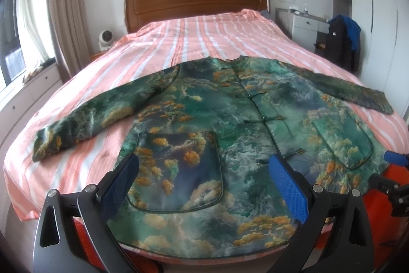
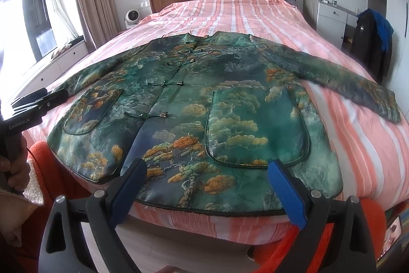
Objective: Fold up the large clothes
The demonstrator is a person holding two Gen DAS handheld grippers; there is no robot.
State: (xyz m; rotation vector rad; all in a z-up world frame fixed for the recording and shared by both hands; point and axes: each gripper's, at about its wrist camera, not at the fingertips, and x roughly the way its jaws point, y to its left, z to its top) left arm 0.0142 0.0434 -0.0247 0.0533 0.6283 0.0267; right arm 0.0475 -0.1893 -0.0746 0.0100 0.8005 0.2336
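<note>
Jacket (image 1: 230, 124) lies flat, front up, sleeves spread on the bed (image 1: 179, 37), ahead of both jaws; layout suits folding. Left gripper (image 1: 204, 170) and right gripper (image 2: 207, 175) hover above the hem, jaws apart, empty.

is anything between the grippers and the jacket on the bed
Nothing visible. The jacket lies flat on the bed; the open left gripper and right gripper hover at its near hem.
</note>
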